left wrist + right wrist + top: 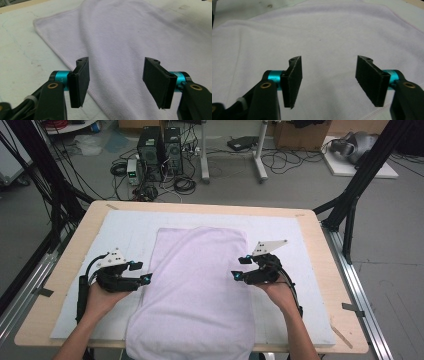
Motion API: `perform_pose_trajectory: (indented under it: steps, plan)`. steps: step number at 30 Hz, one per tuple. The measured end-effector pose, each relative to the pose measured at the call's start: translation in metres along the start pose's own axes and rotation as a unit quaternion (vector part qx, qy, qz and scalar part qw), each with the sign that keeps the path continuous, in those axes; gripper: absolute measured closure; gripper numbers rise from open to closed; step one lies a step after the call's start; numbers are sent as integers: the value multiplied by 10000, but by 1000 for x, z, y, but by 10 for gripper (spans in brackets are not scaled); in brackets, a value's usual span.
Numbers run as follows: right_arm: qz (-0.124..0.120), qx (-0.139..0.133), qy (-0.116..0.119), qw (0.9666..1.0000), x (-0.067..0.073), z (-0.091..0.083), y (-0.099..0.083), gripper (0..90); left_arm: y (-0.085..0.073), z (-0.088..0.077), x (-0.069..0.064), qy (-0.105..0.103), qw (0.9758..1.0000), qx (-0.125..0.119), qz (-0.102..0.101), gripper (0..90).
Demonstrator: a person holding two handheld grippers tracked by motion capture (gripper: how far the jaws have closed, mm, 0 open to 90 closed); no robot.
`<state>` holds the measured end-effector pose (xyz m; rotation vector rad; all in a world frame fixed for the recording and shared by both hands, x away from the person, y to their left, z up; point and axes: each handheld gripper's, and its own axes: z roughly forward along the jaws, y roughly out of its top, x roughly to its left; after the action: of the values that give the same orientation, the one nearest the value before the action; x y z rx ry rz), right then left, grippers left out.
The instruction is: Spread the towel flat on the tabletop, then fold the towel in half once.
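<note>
Towel (195,290) lies flat mid-table, draped over the near edge. Left gripper (146,278) jaws spread, empty, at its left hem; right gripper (235,276) likewise at its right hem. White mat (125,232) underneath.

The high view looks forward and down on the whole desk (320,250) from above its near edge. Each gripper view rides low and close, facing along its own tongs. All three share the lilac towel (197,285) at frame centre.
</note>
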<state>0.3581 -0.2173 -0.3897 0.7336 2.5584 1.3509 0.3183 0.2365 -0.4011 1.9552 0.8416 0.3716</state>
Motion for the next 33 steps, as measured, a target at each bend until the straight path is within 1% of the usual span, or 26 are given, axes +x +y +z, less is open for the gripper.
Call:
perform_pose_trajectory:
  steps: [1, 2, 5, 6, 7, 9, 14, 21, 24, 26, 29, 32, 33]
  plan:
    - [46, -20, -25, 10000, -1, 0, 1, 334, 1, 1, 1, 26, 10000, -35, -53, 374]
    - [45, -48, -11, 10000, -2, 0, 3, 334, 2, 1, 3, 17, 10000, 23, -45, 375]
    - [-23, -48, -60, 10000, -3, -1, 6, 327, 5, 2, 5, 29, 9999, -25, -96, 371]
    - [-6, -25, -52, 10000, -3, -2, 7, 322, 6, 2, 6, 30, 10000, -11, -66, 372]
    - [-13, -25, -73, 10000, -3, -3, 8, 320, 6, 2, 6, 37, 10000, -19, -88, 372]
    - [-33, -53, -43, 10000, -3, -3, 8, 320, 6, 3, 8, 31, 9999, 19, -115, 371]
    - [-30, 16, -46, 10000, -6, -1, 7, 321, 5, 5, 11, 18, 9998, -9, -181, 373]
    - [-44, 35, -60, 10000, -11, 2, 7, 321, 6, 8, 15, 48, 9998, 2, -211, 378]
    - [-14, 43, -70, 10000, -15, 2, 9, 322, 10, 9, 18, 66, 9998, 33, -211, 378]
    - [-10, 81, -103, 9999, -18, 1, 11, 323, 13, 10, 20, 79, 9997, -67, -234, 383]
    - [-52, 123, -157, 9998, -24, 0, 18, 324, 19, 14, 24, 156, 9996, -2, -245, 386]
    - [-56, 148, -249, 9996, -34, 3, 24, 331, 25, 20, 28, 341, 9991, -59, -260, 401]
    - [-64, 134, -305, 9994, -39, 4, 24, 338, 26, 23, 31, 392, 9989, -17, -245, 411]
